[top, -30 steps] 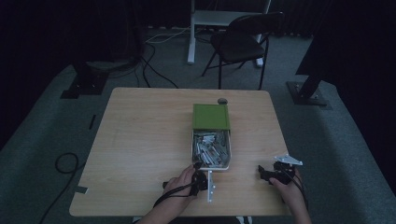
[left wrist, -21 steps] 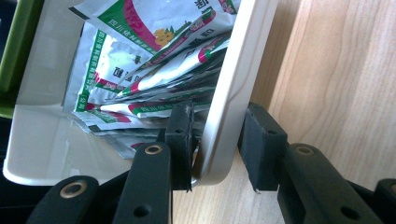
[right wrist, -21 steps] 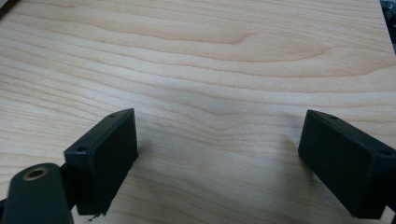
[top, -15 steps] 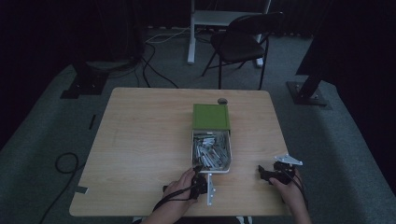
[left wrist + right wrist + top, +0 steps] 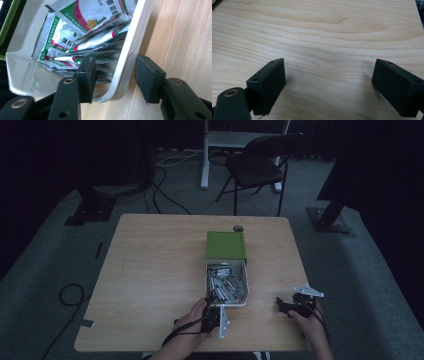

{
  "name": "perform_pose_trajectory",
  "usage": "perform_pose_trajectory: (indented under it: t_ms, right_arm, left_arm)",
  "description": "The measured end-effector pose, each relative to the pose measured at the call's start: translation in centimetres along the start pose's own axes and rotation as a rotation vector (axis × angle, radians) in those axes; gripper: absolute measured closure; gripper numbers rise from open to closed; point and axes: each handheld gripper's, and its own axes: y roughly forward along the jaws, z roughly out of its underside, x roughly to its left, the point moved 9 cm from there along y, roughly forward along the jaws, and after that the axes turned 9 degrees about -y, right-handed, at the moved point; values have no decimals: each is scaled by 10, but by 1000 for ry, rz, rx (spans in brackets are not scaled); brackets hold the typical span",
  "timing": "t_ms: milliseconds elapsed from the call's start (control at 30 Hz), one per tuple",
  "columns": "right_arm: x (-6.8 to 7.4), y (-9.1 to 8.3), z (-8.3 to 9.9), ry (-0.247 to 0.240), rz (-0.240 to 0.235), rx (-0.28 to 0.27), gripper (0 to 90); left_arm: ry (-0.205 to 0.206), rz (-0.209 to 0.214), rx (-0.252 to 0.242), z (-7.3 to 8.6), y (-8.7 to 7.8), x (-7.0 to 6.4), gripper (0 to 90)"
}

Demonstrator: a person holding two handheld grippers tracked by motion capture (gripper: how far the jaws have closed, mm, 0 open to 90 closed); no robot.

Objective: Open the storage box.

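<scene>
Straddling the near rim of the white tray [image 5: 125, 62], the left gripper [image 5: 115, 77] is seen with its jaws apart, one inside among the packets, one outside on the wooden table [image 5: 185, 37]. The tray is smooth, glossy plastic with rounded corners, and is filled with crinkled foil sachets [image 5: 82, 32] printed in green and red. Its long axis runs away from the person, toward the green box [image 5: 226, 244] touching its far end. The right gripper [image 5: 329, 85] is held wide open over bare wood.

Print on the sachets [image 5: 82, 32] stays too blurred to read.
</scene>
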Motion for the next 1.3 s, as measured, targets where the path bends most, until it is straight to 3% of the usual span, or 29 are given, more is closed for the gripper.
perform_pose_trajectory:
  t_ms: [100,133,167,200,267,500,733,800,867,1167,1300]
  right_arm:
    - [0,0,0,0,0,0,114]
    - [0,0,0,0,0,0,114]
    - [0,0,0,0,0,0,114]
    - [0,0,0,0,0,0,114]
    - [0,0,0,0,0,0,114]
    - [0,0,0,-1,0,0,114]
    - [0,0,0,0,0,0,114]
    - [0,0,0,0,0,0,114]
    - [0,0,0,0,0,0,114]
    - [0,0,0,-1,0,-1,114]
    - [0,0,0,0,0,0,114]
  left_arm:
    - [-34,55,-26,-3,-7,0,491]
    - [-64,74,-39,-4,-9,-1,491]
    - [-64,74,-39,-4,-9,-1,491]
    - [-103,98,-52,-4,-13,0,491]
    - [-148,113,-76,-5,-16,3,491]
    - [-241,162,-108,-5,-31,14,491]
    - [-328,171,-147,1,-46,28,483]
    - [-328,171,-147,1,-46,28,482]
    - [-364,159,-143,12,-48,38,482]
    - [-462,136,-137,35,-50,55,479]
    - [-545,129,-142,51,-50,68,470]
